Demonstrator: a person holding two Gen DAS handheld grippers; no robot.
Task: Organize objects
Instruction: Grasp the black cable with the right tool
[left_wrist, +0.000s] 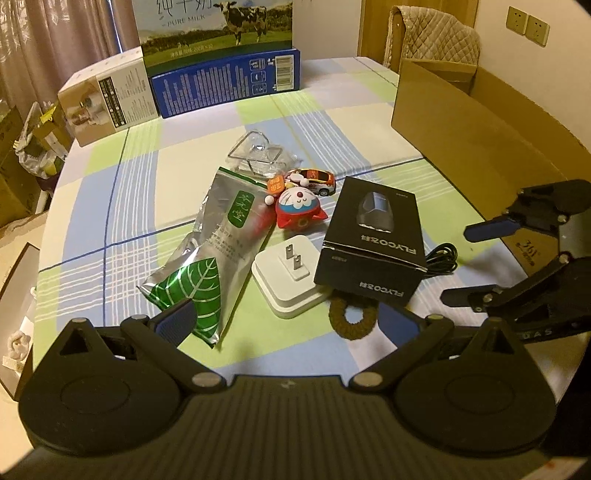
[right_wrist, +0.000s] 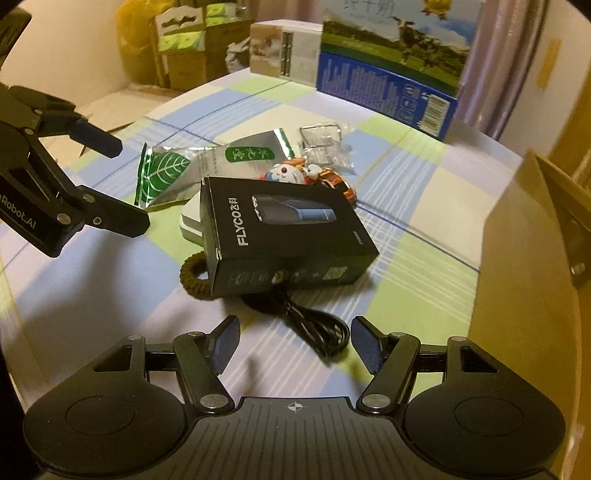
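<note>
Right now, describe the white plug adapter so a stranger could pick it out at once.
Start at the checked cloth and find the pile in its middle. At the pile's near edge, a black FLYCO box leans on a white square block, with the silver tea pouch on its other side. That block is the adapter: the only white thing there, two metal prongs pointing up.

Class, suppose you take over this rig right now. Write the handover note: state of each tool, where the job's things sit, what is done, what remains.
Left tool: open, empty, over the near edge of the pile.
Right tool: open, empty, above the black cable.
Pile on the checked tablecloth: black FLYCO box resting on the white plug adapter and the brown braided ring; tea pouch, Doraemon toy, toy car, clear plastic packet.
Cardboard box stands open at the right.
Done: nothing visibly sorted.
Left: everything.
</note>
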